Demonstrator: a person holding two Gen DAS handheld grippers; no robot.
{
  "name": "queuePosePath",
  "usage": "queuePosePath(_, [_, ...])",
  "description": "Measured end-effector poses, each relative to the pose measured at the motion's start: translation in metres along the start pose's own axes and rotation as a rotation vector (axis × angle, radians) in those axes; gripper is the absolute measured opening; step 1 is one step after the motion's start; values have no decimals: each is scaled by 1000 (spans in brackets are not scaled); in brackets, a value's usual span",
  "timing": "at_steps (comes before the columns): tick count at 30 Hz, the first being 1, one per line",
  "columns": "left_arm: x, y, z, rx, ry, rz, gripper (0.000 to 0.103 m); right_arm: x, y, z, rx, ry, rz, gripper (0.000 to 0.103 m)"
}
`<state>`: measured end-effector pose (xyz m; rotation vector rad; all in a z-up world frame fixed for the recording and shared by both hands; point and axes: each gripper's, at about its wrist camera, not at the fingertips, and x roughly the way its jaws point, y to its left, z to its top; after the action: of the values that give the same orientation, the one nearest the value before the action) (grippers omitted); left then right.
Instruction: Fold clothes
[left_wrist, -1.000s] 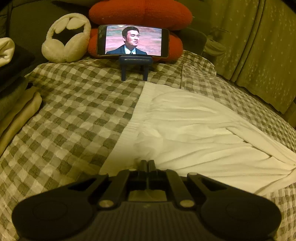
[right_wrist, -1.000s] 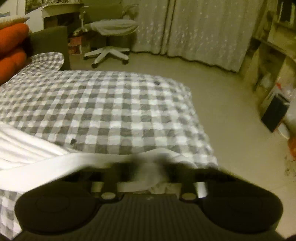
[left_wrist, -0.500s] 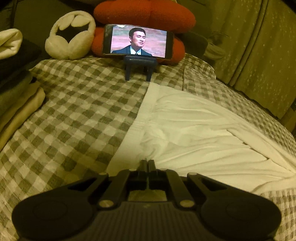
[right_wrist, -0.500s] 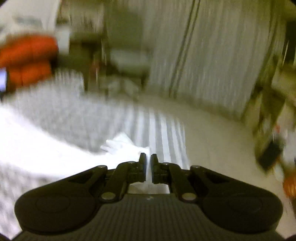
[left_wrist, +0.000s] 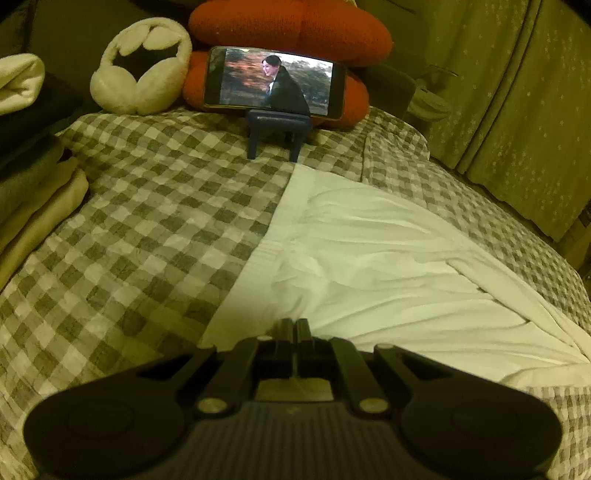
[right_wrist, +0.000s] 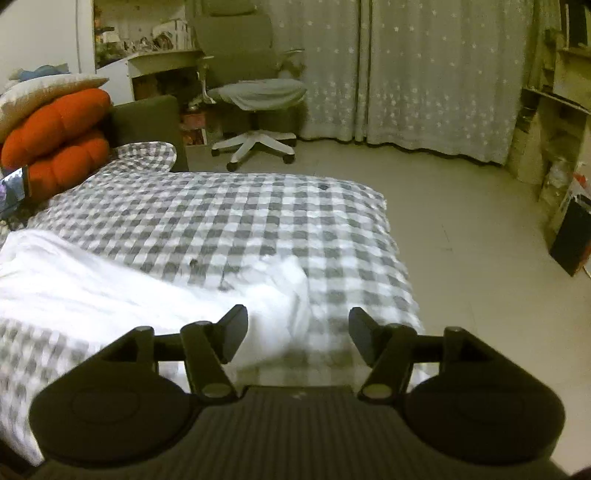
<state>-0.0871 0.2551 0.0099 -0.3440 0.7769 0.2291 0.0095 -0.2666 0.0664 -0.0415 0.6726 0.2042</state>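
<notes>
A plain white cloth garment (left_wrist: 388, 266) lies on a grey-and-white checked bedspread (left_wrist: 147, 221), with a plump orange-red cushion (left_wrist: 291, 26), cream fluffy earmuffs (left_wrist: 142, 70), a dark blue phone stand (left_wrist: 277, 129) and pale star-dotted curtains (right_wrist: 424, 74) behind.

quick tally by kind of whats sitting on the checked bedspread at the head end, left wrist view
phone on stand: 1
white earmuffs: 1
orange cushions: 2
white garment: 1
total: 5
</notes>
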Motion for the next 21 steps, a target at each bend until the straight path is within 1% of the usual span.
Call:
queuePosePath(1, [0, 0, 0, 2, 0, 0, 2, 7, 3, 5, 4, 4, -3, 64])
queuePosePath(2, [0, 0, 0, 3, -3, -1, 2, 14, 6, 11, 8, 9, -6, 59])
queuePosePath(3, [-1, 0, 0, 4, -5, -1, 2, 22, 8, 13, 7, 30, -24, 28])
queuePosePath(4, [-1, 0, 0, 5, -8, -2, 2, 30, 10, 14, 5, 56, -48, 7])
queuePosePath(5, [-1, 0, 0, 6, -10, -2, 2, 39, 12, 16, 3, 82, -71, 4])
queuePosePath(6, [-2, 0, 0, 7, -12, -3, 2, 34, 13, 14, 8, 80, -78, 4])
queuePosePath(10, [-3, 0, 0, 12, -22, -5, 1, -2, 9, 11, 76, -37, -83, 2])
queuePosePath(11, [-3, 0, 0, 13, -24, -6, 1, -12, 8, 10, 91, -70, -88, 0])
queuePosePath(12, [-4, 0, 0, 14, -27, -6, 1, -17, 5, 8, 104, -81, -99, 0])
queuePosePath(16, [-5, 0, 0, 19, -36, -8, 1, -33, -10, 1, 152, -100, -154, 0])
queuePosePath(19, [-6, 2, 1, 6, -37, -17, 1, -35, -20, -6, 187, -70, -147, 0])
queuePosePath(21, [-9, 3, 2, -1, -45, -16, 1, -37, -23, -9, 182, -62, -168, 0])
